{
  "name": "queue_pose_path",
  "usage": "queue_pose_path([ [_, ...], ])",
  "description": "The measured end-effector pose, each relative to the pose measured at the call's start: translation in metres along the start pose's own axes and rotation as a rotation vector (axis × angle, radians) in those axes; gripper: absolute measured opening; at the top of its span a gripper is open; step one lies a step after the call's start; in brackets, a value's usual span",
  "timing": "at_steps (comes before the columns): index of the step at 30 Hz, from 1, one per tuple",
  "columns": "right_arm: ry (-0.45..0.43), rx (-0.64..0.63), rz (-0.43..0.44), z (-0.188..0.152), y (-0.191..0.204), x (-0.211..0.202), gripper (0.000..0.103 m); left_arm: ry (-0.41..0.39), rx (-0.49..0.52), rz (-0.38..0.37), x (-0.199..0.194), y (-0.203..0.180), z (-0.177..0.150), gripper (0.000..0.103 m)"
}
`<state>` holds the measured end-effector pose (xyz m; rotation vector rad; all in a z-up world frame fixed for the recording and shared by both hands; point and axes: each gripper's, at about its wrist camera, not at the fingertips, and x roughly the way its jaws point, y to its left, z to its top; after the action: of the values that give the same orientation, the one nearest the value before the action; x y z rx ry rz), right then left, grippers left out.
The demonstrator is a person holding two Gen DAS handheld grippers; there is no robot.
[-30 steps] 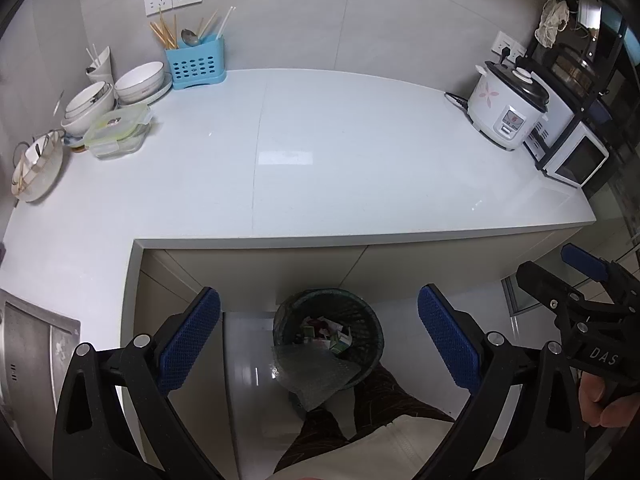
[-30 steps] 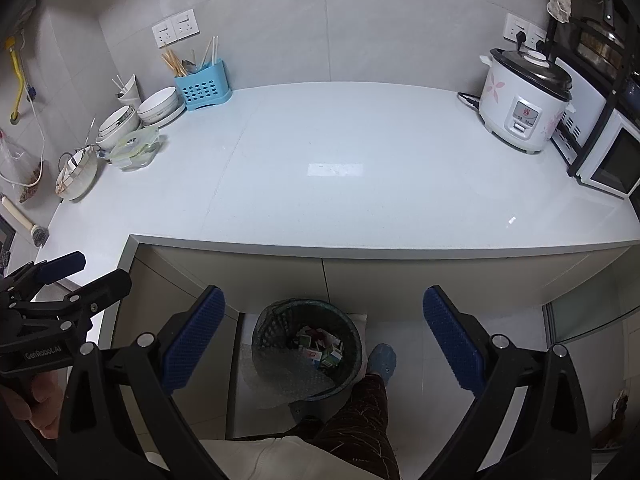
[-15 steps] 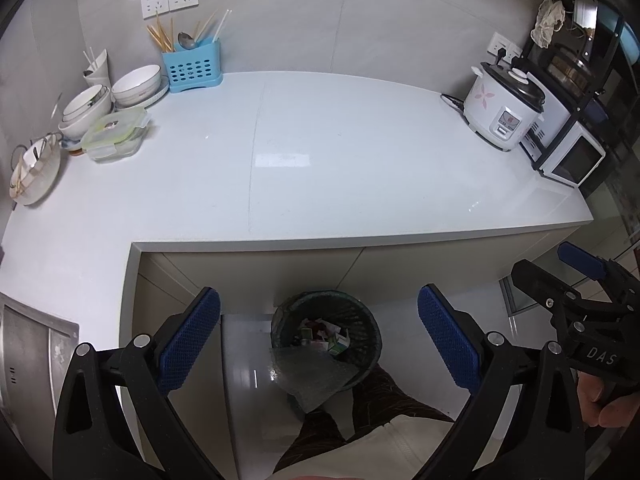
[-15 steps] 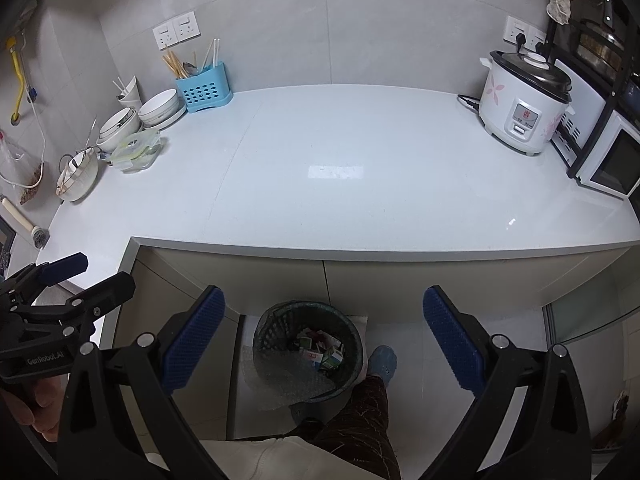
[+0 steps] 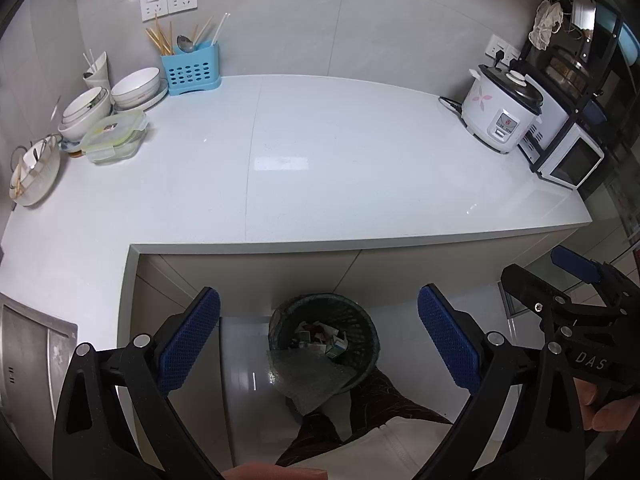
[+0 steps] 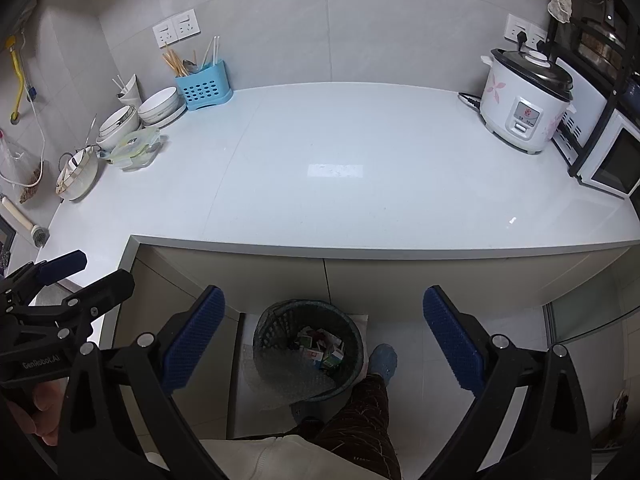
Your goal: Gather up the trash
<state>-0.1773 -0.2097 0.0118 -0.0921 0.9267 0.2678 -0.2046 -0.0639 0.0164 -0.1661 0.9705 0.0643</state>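
A dark mesh trash bin [image 5: 362, 328] stands on the floor below the counter edge; it also shows in the right wrist view [image 6: 272, 328]. Small cartons and scraps [image 6: 322, 350] lie inside, and a sheet of bubble wrap [image 5: 308, 380] hangs over its near rim. My left gripper [image 5: 318, 336] is open and empty, held high above the bin. My right gripper [image 6: 324, 338] is open and empty too, beside it at the same height. Each gripper shows at the edge of the other's view.
The white L-shaped counter [image 5: 340, 168] carries stacked bowls [image 5: 86, 110], a lidded food box [image 5: 114, 138], a blue utensil holder [image 5: 190, 68] and a rice cooker [image 5: 500, 112]. A microwave [image 5: 568, 160] sits at the right end. The person's leg and slipper [image 6: 382, 360] are beside the bin.
Both grippers have drawn back and up a little from the counter, so it looks slightly smaller. Both stay open and empty. Nothing else moved.
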Motion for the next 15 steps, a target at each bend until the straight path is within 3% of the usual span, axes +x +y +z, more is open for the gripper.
queue_pose_path([
  [15, 0.003, -0.005, -0.001, 0.0006, 0.0055, 0.0016, 0.095, -0.003, -0.001, 0.012, -0.0024, 0.0003, -0.0001, 0.097],
])
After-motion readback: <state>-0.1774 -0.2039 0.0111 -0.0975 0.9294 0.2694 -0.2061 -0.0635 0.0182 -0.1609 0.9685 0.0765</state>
